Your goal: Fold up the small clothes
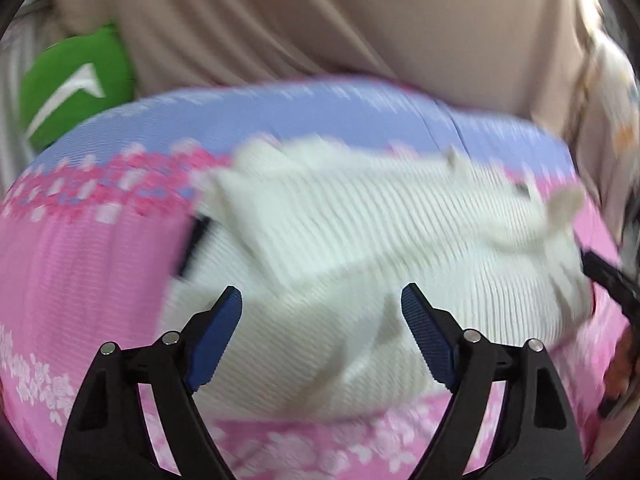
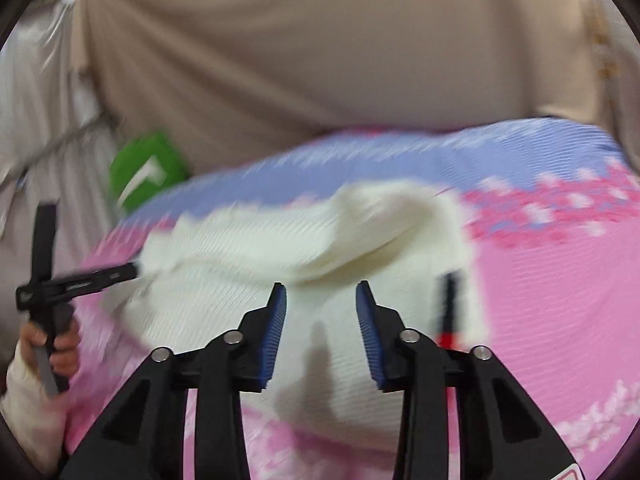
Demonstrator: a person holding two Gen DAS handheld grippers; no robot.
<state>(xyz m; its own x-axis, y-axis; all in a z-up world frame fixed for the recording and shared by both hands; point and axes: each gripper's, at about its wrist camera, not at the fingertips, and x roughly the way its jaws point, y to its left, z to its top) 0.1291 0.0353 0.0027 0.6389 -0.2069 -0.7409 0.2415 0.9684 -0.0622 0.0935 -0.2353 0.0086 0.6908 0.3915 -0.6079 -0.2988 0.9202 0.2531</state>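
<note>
A white ribbed small garment (image 1: 360, 248) lies rumpled on the pink and blue floral bed cover (image 1: 88, 264). It also shows in the right wrist view (image 2: 280, 264), with a black and red label near its right edge. My left gripper (image 1: 322, 300) is open, hovering over the garment's near edge, empty. My right gripper (image 2: 321, 294) is open above the garment's near part, empty. The left gripper shows from the side in the right wrist view (image 2: 132, 270), its tip at the garment's left edge. Both views are motion-blurred.
A green item with a white mark (image 1: 76, 80) lies at the back left, also in the right wrist view (image 2: 148, 168). Beige fabric (image 2: 320, 48) rises behind the bed cover (image 2: 560, 280). Pale cloth (image 2: 36, 100) is at far left.
</note>
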